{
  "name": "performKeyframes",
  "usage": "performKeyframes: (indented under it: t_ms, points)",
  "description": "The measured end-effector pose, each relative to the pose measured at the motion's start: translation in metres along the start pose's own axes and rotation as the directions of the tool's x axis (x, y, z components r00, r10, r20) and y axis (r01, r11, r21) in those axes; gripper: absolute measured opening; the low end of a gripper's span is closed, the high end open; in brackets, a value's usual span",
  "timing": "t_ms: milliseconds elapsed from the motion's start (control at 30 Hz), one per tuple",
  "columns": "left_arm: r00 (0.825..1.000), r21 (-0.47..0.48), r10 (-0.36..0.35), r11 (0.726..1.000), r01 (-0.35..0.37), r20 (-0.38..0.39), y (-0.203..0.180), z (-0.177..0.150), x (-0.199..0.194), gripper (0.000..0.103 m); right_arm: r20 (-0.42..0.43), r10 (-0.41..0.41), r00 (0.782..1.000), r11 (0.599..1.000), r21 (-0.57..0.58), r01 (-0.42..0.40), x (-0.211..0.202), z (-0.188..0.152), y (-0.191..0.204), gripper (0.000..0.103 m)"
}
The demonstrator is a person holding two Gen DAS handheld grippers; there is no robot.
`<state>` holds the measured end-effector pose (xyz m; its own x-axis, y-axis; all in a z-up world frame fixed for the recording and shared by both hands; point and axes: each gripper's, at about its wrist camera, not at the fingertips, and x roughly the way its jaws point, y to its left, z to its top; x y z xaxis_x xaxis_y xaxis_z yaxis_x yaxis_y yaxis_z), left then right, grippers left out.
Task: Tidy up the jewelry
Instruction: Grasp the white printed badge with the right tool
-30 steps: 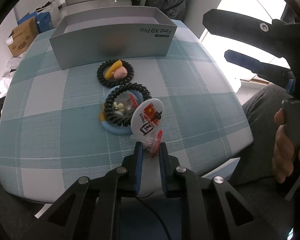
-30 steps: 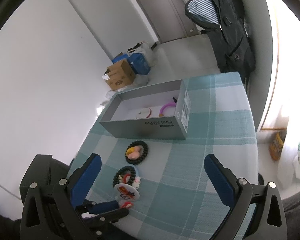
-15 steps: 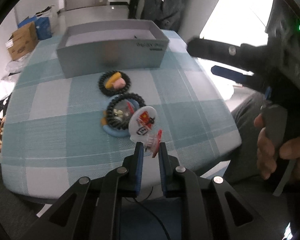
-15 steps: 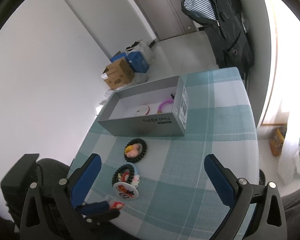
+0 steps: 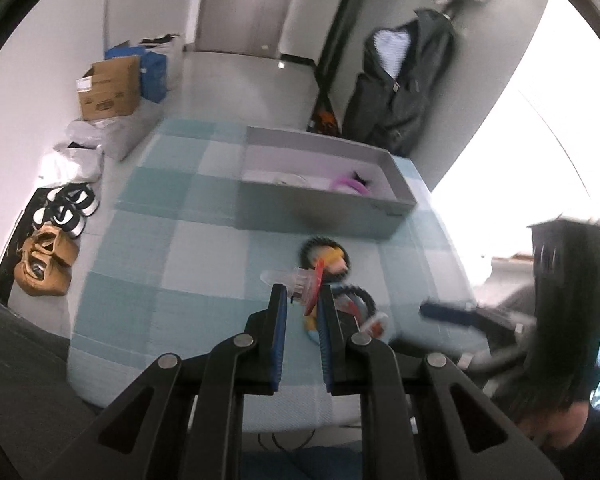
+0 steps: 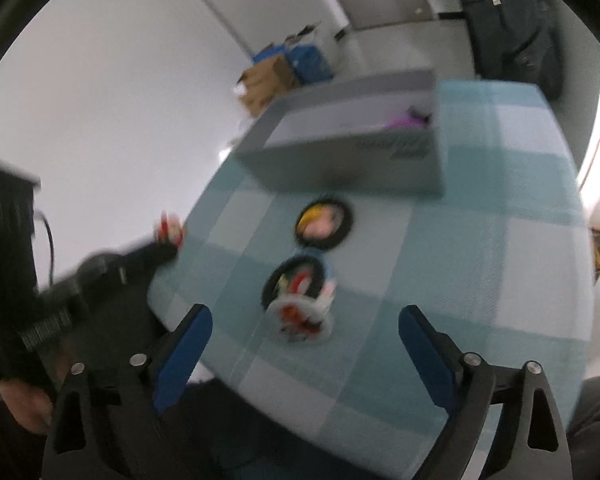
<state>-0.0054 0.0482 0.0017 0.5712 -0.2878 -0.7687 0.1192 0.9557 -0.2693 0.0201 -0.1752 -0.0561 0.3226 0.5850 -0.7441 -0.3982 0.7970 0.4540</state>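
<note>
The left gripper jaws clamp a small red-and-clear trinket above the checked tabletop; the right gripper jaws, just narrowing, stand apart, empty, over a round badge.

Left gripper fingers clamp red-clear trinket above checked tablecloth; grey box beyond.

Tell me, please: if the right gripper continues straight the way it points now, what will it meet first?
Probably the round white badge on the checked tablecloth: it lies between the open right gripper fingers, nearest. Blur leaves depth uncertain.
</note>
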Motion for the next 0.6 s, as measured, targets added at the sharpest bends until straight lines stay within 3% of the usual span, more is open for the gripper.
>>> performKeyframes:
  t_ms: [200, 400, 533, 600]
  points:
    - [1.000, -0.042, -0.005, 0.999, 0.006, 0.003, 0.012, 0.000, 0.005, 0.010, -0.046, -0.072, 0.996, 0.991, -0.114, 0.067, 0.023, -0.007, 0.028, 0.084]
    - [1.000, -0.045, -0.018, 0.999, 0.018, 0.005, 0.015, -0.001, 0.002, 0.010, -0.057, -0.134, 0.989, 0.983, -0.135, 0.125, 0.033, -0.006, 0.031, 0.065]
    - [1.000, -0.051, -0.026, 0.998, 0.026, 0.001, 0.017, 0.000, 0.003, 0.010, -0.056, -0.129, 0.990, 0.986, -0.110, 0.123, 0.032, -0.004, 0.026, 0.042]
    - [1.000, -0.054, -0.027, 0.998, 0.027, 0.002, 0.018, 0.000, 0.003, 0.011, -0.056, -0.118, 0.991, 0.989, -0.095, 0.112, 0.030, -0.003, 0.022, 0.042]
